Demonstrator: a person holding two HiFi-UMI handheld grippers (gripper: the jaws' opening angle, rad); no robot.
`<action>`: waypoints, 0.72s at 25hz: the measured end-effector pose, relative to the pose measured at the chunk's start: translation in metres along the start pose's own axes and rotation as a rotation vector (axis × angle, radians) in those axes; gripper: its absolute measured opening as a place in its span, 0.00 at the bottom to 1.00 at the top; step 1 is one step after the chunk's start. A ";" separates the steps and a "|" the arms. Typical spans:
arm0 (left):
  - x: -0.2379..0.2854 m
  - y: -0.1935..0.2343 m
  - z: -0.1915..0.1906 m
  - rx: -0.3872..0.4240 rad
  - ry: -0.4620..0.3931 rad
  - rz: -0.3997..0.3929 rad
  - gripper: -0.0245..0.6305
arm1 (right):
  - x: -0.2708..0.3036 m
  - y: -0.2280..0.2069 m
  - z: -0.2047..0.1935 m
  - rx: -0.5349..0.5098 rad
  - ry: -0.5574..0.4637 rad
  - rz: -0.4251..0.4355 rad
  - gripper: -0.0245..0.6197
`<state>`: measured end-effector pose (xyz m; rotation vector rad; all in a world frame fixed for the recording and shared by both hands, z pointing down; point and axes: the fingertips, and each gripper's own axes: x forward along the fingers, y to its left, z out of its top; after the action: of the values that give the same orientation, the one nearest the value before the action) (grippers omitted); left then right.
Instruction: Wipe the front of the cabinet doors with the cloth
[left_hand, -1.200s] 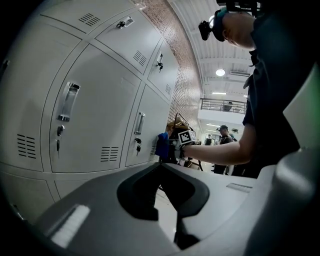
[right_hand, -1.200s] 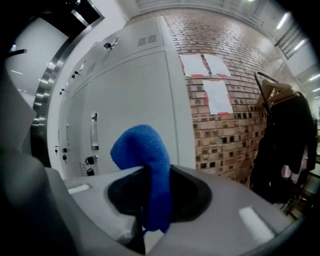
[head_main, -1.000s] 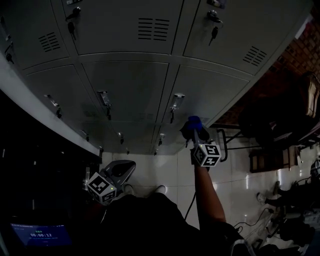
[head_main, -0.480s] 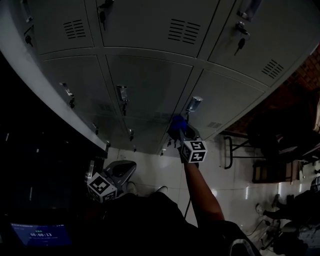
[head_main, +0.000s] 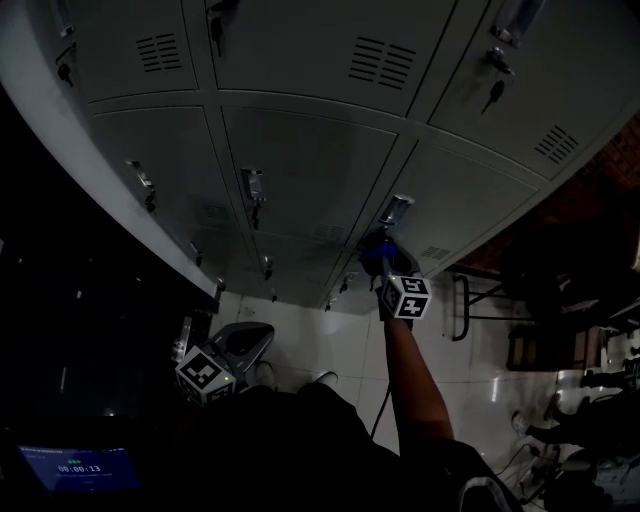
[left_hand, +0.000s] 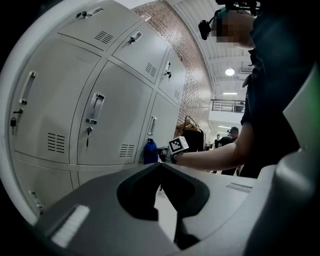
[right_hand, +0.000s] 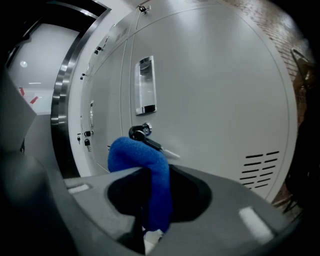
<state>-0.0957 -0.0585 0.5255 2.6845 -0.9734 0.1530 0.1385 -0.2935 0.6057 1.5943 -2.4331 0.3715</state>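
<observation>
Right claw (head_main: 380, 258): shut on the blue cloth (head_main: 377, 248), which you hold out at arm's length against the grey cabinet doors (head_main: 310, 165). Your arm (head_main: 410, 385) runs straight up to it, with the marker cube (head_main: 410, 297) just behind the claw.

Right gripper view: the cloth (right_hand: 146, 167) is pinched between the two jaws and rises out of them as a folded hump that leans left. The right claw (right_hand: 150, 202) has closed down to the thickness of the cloth. Just past the hump sits the lock (right_hand: 139, 132) with a key (right_hand: 159, 146) sticking out. The recessed handle (right_hand: 145, 85) is above the lock, and the vent slots (right_hand: 260, 169) are low on the right of the same door.

Left gripper view: from the side, the cloth (left_hand: 150, 151) lies up against the door front just below a handle (left_hand: 152, 125), and it looks to be touching. The cube (left_hand: 178, 145) and your forearm (left_hand: 215, 157) trail off to the right.

Left claw (head_main: 262, 334): held low by your body over the pale tiled floor (head_main: 330, 340), well apart from the doors and from the cloth. In its own view the left claw (left_hand: 161, 170) has its jaw tips together and nothing between them.

A small lit screen (head_main: 80, 468) shows at the lower left of the head view. That view is very dark.
</observation>
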 end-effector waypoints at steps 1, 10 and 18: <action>0.003 -0.001 0.001 0.003 0.000 -0.007 0.04 | -0.003 -0.008 -0.002 0.007 0.001 -0.015 0.16; 0.031 -0.012 -0.005 0.017 0.033 -0.067 0.04 | -0.037 -0.081 -0.011 0.030 0.013 -0.131 0.16; 0.054 -0.023 -0.003 0.027 0.046 -0.095 0.04 | -0.066 -0.153 -0.024 0.081 0.015 -0.241 0.16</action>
<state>-0.0394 -0.0740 0.5341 2.7325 -0.8343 0.2084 0.3058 -0.2868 0.6228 1.8843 -2.2061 0.4421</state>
